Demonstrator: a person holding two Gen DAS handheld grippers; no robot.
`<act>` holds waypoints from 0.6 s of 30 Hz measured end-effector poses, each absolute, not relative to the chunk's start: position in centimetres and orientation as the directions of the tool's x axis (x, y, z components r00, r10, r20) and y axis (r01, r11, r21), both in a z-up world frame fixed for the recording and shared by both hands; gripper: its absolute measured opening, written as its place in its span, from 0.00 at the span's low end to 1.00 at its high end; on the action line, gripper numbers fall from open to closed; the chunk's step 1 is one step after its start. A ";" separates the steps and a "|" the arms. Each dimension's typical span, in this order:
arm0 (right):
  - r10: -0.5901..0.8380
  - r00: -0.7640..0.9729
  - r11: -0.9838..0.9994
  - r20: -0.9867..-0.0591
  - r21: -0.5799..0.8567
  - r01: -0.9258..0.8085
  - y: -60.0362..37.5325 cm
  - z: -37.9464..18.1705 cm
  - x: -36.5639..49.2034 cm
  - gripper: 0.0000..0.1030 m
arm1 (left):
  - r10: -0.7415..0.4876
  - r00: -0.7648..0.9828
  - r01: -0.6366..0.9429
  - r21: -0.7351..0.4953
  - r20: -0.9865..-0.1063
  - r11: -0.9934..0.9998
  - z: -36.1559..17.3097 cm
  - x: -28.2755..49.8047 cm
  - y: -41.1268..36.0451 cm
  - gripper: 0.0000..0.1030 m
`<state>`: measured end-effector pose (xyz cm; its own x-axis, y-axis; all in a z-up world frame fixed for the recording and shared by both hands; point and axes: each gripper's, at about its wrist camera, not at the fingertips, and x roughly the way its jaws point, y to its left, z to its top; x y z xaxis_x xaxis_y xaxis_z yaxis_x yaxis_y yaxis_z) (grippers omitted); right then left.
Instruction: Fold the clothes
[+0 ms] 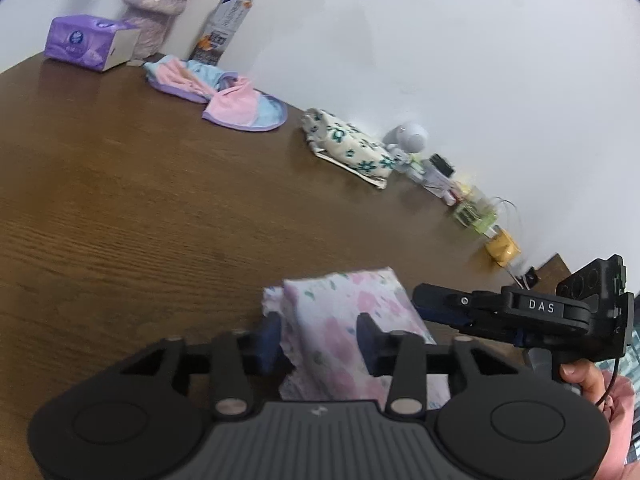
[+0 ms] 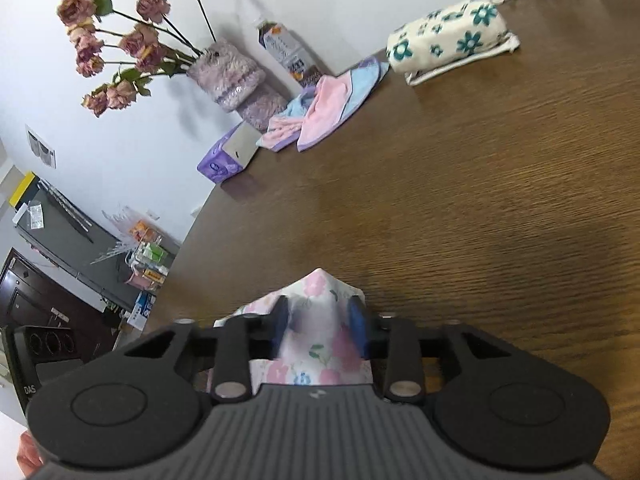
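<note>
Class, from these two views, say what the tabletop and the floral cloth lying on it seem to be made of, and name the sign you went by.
Tabletop: looks like brown wood or wood-effect laminate; grain lines show, with a slight sheen.
Floral cloth: thin, soft woven fabric, matt; it creases and drapes, with a printed pink flower pattern.

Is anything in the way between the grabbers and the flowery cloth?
Nothing visible. The floral cloth already lies between the fingers of the left gripper and also of the right gripper, on the wooden table.

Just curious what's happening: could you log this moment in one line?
Fold clothes | floral cloth folded on table | left gripper open around it | right gripper astride it, grip unclear
</note>
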<state>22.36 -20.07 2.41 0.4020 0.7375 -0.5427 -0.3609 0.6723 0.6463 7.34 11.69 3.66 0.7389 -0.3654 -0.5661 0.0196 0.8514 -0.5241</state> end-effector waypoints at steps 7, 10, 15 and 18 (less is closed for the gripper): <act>0.720 0.401 0.694 -0.567 0.606 -0.388 -22.5 3.4 17.6 0.44 | -0.477 0.658 0.127 -0.539 -0.583 0.833 3.5 4.6 9.3 0.39; 0.721 0.387 0.693 -0.575 0.605 -0.392 -23.2 3.1 15.9 0.46 | -0.490 0.632 0.139 -0.534 -0.600 0.834 3.1 3.7 8.3 0.39; 0.705 0.378 0.708 -0.600 0.571 -0.415 -23.2 2.6 14.0 0.44 | -0.464 0.623 0.135 -0.498 -0.630 0.857 2.4 3.0 6.8 0.33; 0.686 0.387 0.726 -0.617 0.543 -0.422 -23.1 2.4 13.4 0.44 | -0.461 0.631 0.146 -0.488 -0.625 0.861 3.0 2.3 6.4 0.35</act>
<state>13.36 -23.07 2.36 0.3865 0.6855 -0.6170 -0.4220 0.7263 0.5426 2.30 6.41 3.04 0.6306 -0.4606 -0.6246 0.1457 0.8608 -0.4877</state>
